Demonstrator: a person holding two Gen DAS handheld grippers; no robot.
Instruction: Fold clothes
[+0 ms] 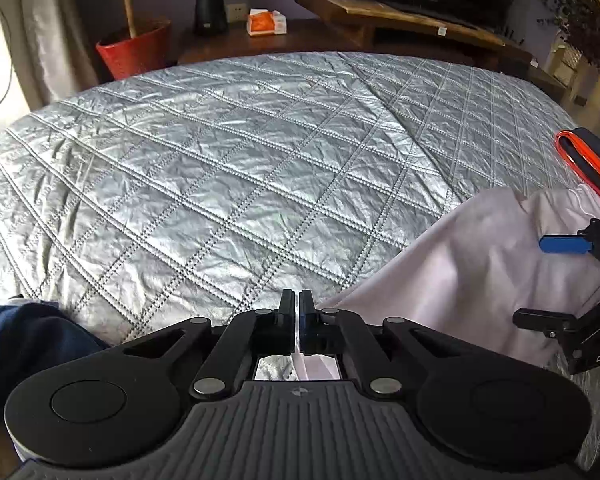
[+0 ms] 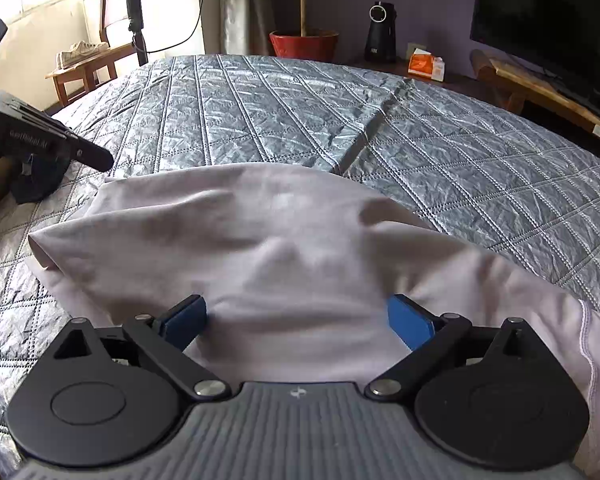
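A pale pink garment (image 2: 284, 240) lies bunched on the silver quilted bed (image 2: 480, 168); in the left wrist view the garment (image 1: 460, 272) fills the lower right. My left gripper (image 1: 299, 300) is shut at the garment's left edge, with a pale sliver of cloth between its pads. From the right wrist view the left gripper (image 2: 100, 160) meets the garment's far left corner. My right gripper (image 2: 296, 316) stands wide open, a mound of cloth bulging between its blue pads (image 2: 410, 320). The right gripper (image 1: 556, 280) also shows at the right edge.
Dark blue cloth (image 1: 20, 340) lies at the bed's near left edge. An orange-and-black object (image 1: 588, 160) sits at the right. Beyond the bed stand a red pot (image 1: 136, 52), a tissue box (image 1: 266, 22), a black speaker (image 1: 210, 4) and a TV bench (image 1: 400, 16).
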